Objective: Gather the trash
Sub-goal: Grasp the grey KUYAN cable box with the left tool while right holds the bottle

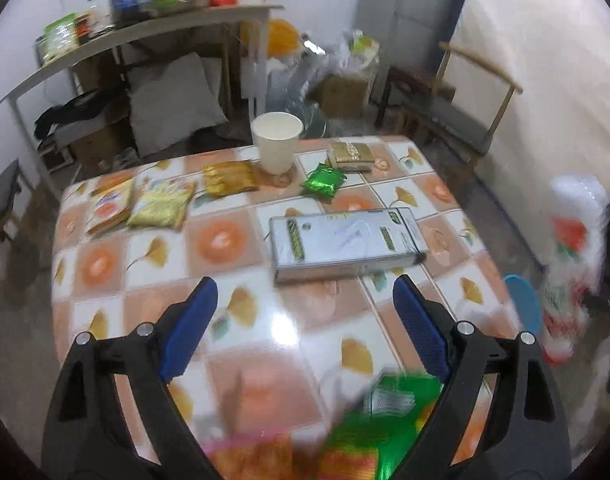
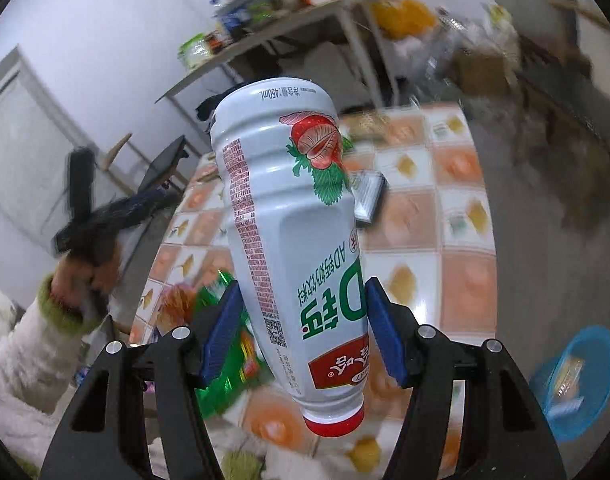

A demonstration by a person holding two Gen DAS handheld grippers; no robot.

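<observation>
Fingers of the right gripper (image 2: 301, 330) clamp the white plastic strawberry-drink bottle (image 2: 293, 224) across its lower body, red cap toward the camera, long axis pointing away. The blue plastic basin (image 2: 577, 384) lies low to their right. The left gripper (image 1: 305, 320) hangs open above the tiled-pattern table (image 1: 241, 240).

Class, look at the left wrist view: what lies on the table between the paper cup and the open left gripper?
In the left wrist view, a flat grey box lies between the paper cup and the left gripper; otherwise only patterned tablecloth shows there.
</observation>
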